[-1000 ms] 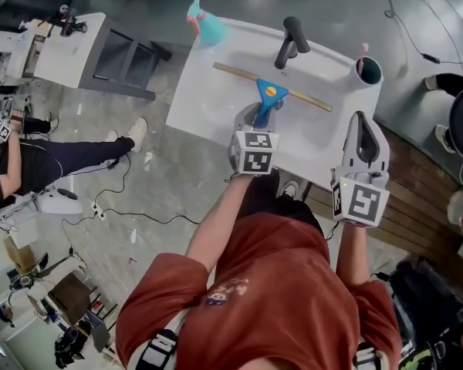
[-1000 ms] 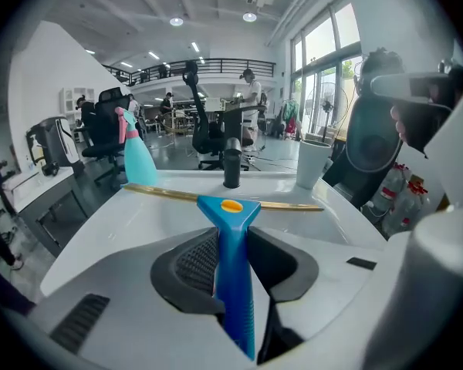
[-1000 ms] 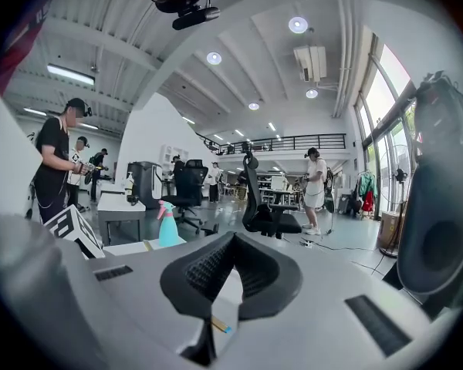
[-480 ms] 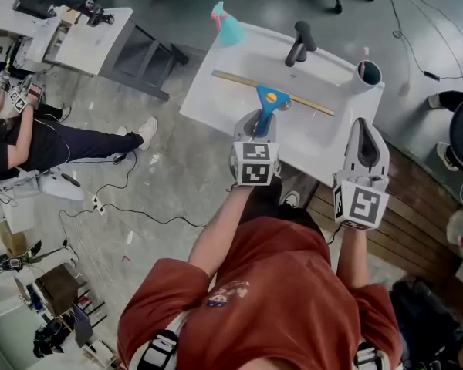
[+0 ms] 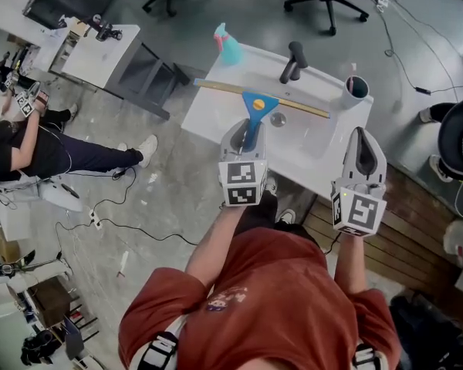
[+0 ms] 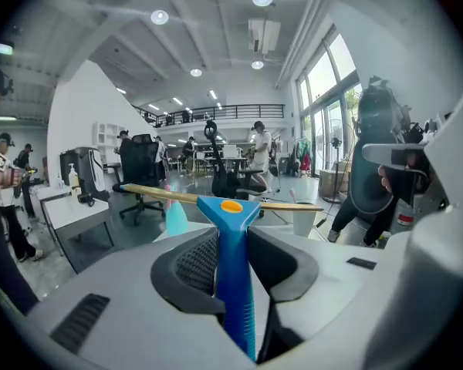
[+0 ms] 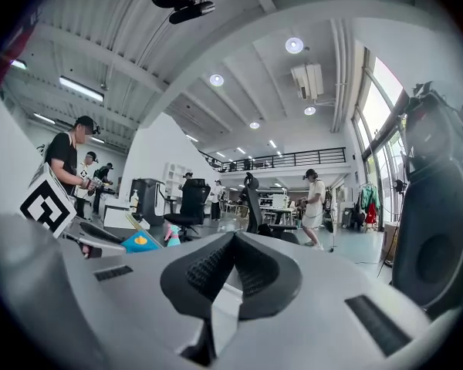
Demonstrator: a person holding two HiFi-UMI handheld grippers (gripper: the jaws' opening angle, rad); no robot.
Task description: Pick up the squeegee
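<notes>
Blue squeegee (image 6: pixel 233 284) tight between left tongs (image 5: pixel 245 134)

no text or label can be read anywhere

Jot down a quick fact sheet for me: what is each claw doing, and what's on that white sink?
left claw: closed on the squeegee, gripping its blue handle
squeegee position: held over the sink, long blade crosswise
right claw: closed, nothing in it
on the sink: teal spray bottle, black tap, cup
</notes>
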